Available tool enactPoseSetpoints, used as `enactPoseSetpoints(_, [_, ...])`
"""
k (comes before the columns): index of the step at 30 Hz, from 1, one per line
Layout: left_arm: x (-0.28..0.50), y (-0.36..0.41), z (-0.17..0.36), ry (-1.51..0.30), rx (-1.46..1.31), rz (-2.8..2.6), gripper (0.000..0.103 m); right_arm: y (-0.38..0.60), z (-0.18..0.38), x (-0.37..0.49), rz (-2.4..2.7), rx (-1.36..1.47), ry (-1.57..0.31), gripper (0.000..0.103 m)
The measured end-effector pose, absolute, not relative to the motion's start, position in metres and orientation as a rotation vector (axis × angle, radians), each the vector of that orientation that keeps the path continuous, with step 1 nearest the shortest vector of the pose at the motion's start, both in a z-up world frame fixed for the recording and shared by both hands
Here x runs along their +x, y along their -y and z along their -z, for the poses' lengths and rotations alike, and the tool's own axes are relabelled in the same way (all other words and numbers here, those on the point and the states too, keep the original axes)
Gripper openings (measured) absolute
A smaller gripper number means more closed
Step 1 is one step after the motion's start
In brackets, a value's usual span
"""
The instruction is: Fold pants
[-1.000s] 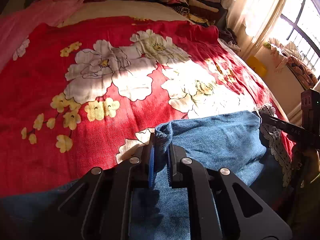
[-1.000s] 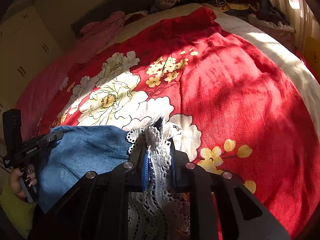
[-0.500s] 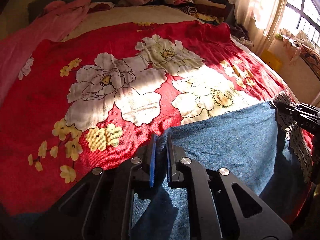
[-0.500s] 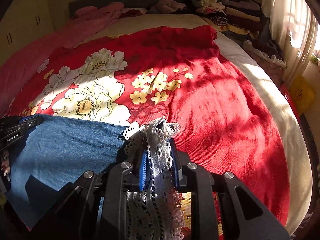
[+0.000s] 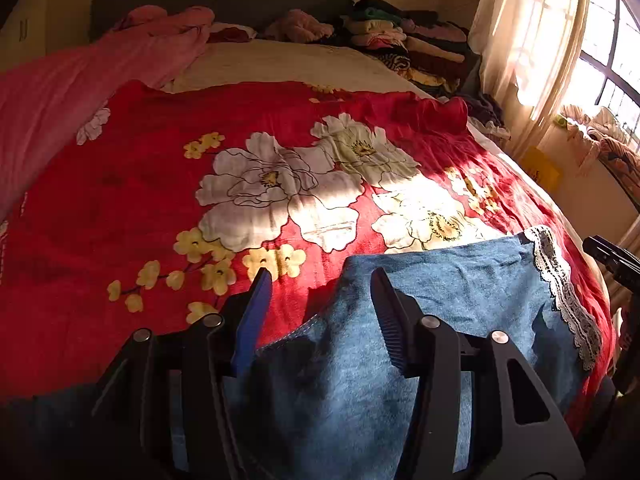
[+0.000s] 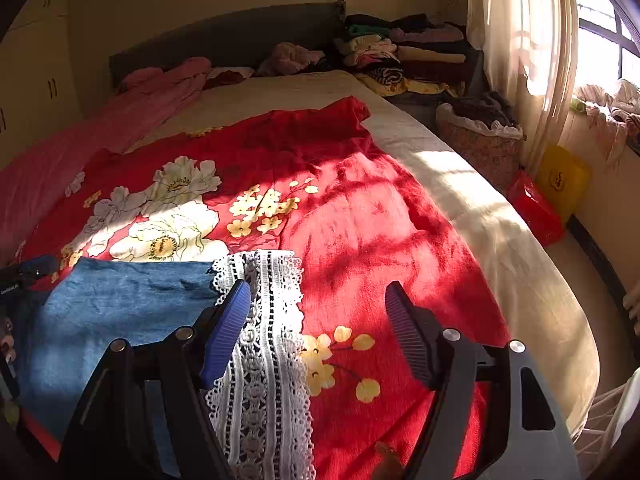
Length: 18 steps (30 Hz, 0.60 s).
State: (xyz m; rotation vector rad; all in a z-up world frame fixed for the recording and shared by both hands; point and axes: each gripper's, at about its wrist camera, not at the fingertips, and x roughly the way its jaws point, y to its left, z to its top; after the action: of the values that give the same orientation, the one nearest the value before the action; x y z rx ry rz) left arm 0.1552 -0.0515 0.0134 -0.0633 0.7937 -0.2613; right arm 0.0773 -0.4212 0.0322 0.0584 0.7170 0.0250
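I see both left gripper and right gripper spread apart, gripping nothing; pants flat on red bedspread.

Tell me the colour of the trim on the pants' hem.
White lace trim on blue pants; the right wrist view shows it best.

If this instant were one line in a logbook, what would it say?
left gripper: open | right gripper: open | denim pants: flat on red floral bedspread | lace hem: between right fingers, ungripped
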Motion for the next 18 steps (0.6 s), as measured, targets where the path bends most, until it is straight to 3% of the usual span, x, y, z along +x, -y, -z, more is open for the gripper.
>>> enactPoseSetpoints(3, [0.128, 0.028, -0.021, -0.776, -0.082, 0.225, 0.070, 0.413, -0.039, 0.045, -0.079, 0.052, -0.708, 0.070])
enactPoseSetpoints(11, [0.068, -0.029, -0.024, -0.797, -0.070, 0.107, 0.093, 0.366, -0.024, 0.000, -0.214, -0.050, -0.784, 0.070])
enactPoseSetpoints(13, [0.057, -0.036, -0.024, -0.799, -0.054, 0.079, 0.093, 0.352, -0.023, -0.004, -0.227, -0.074, -0.789, 0.070])
enactPoseSetpoints(15, [0.049, -0.034, -0.024, -0.808, -0.022, 0.075, 0.093, 0.342, -0.021, -0.001, -0.244, -0.069, -0.805, 0.079])
enactPoseSetpoints(18, [0.044, -0.021, -0.024, -0.808, 0.017, 0.094, 0.093, 0.329, -0.014, 0.008, -0.263, -0.061, -0.858, 0.080])
